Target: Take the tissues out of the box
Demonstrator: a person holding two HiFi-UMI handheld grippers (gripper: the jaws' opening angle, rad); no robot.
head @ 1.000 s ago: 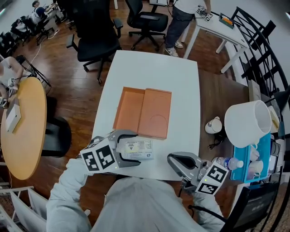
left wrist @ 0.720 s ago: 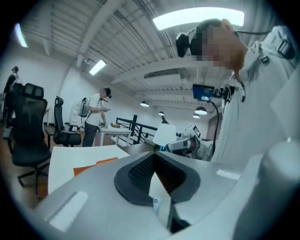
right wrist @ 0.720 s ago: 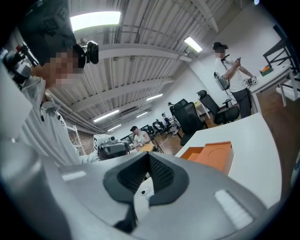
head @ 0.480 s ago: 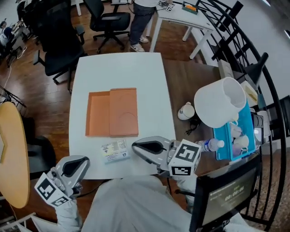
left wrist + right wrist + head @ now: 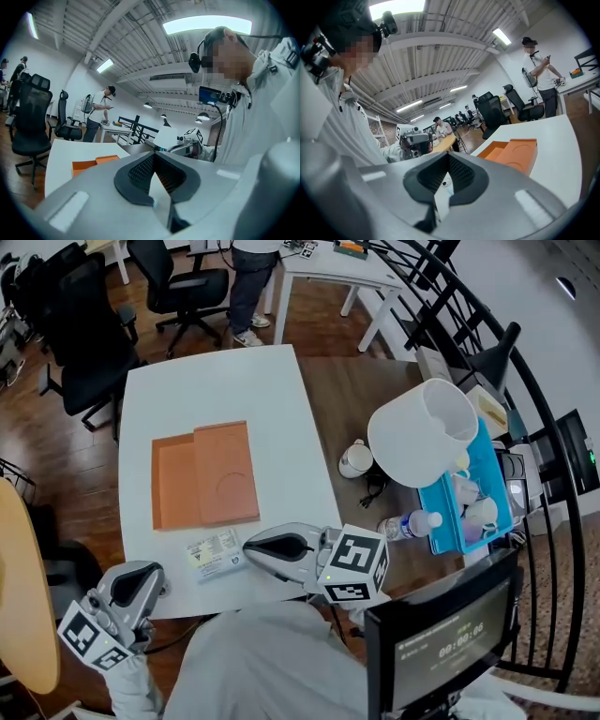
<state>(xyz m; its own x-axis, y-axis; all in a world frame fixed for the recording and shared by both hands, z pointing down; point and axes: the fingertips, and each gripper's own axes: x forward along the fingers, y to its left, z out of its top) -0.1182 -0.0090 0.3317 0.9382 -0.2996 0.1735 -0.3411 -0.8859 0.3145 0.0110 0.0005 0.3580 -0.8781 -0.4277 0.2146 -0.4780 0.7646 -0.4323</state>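
Note:
The orange box (image 5: 202, 474) lies open and flat on the white table (image 5: 216, 390), lid beside base, with nothing visible inside. A small white tissue pack (image 5: 214, 552) lies on the table just in front of it. My right gripper (image 5: 251, 545) points left over the table's front edge, shut and empty, its tip close to the pack's right end. My left gripper (image 5: 131, 585) hangs off the table's front left corner, shut on nothing. The left gripper view shows its closed jaws (image 5: 154, 159) with the box (image 5: 91, 164) beyond; the right gripper view shows its closed jaws (image 5: 447, 161) and the box (image 5: 513, 152).
A brown table to the right holds a large white bucket (image 5: 422, 432), a blue tray (image 5: 478, 512), a water bottle (image 5: 412, 521) and a white mug (image 5: 356, 460). A monitor (image 5: 441, 634) stands at my right. Office chairs (image 5: 84, 324) and a standing person (image 5: 246, 277) are behind.
My left gripper has drawn back from the tissue pack, off the table's front left corner, and shut. My right gripper has come in over the table beside the pack.

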